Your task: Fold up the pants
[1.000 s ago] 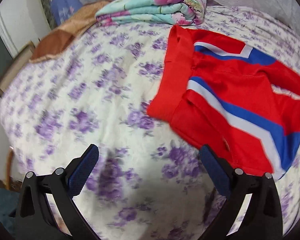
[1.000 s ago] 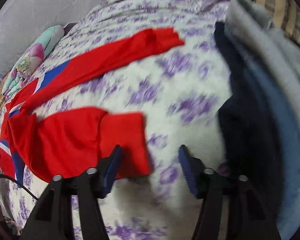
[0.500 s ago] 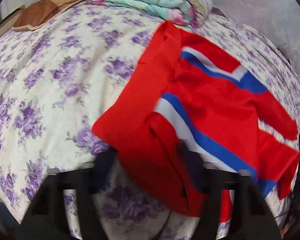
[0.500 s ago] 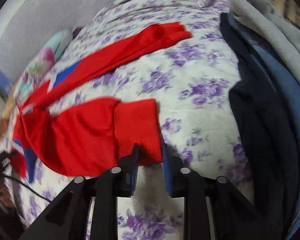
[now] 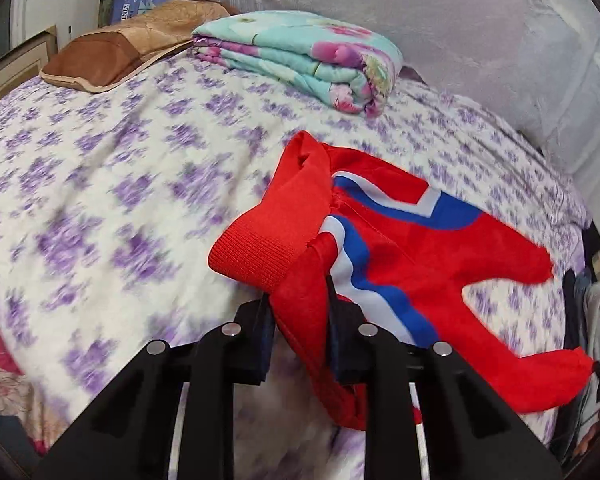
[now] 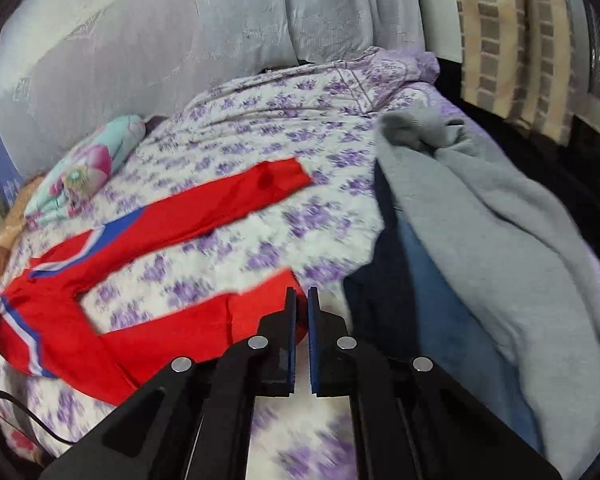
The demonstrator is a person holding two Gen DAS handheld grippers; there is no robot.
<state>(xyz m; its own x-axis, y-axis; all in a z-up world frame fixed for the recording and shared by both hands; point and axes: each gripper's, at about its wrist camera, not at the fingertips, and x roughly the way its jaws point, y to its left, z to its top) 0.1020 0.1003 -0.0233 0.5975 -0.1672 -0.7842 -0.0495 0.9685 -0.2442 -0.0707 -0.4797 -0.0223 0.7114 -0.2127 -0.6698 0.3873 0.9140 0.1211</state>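
Red pants (image 5: 412, 248) with blue and white stripes lie on a bed with a purple-flowered sheet (image 5: 100, 184). My left gripper (image 5: 300, 304) is shut on the pants near the ribbed waistband (image 5: 256, 252) and lifts that corner off the sheet. In the right wrist view the pants (image 6: 172, 320) spread out with both legs apart. My right gripper (image 6: 302, 304) is shut on the cuff of the near leg (image 6: 268, 304). The far leg (image 6: 228, 196) lies flat on the sheet.
A folded floral quilt (image 5: 312, 56) and a brown pillow (image 5: 128, 48) sit at the head of the bed. A pile of grey (image 6: 480, 216), blue and dark clothes (image 6: 384, 292) lies to the right of the pants. A grey padded wall (image 6: 160, 40) is behind.
Both grippers went from open to shut on the pants: left on the waistband end, right on the near leg cuff. Both ends now rise off the sheet.
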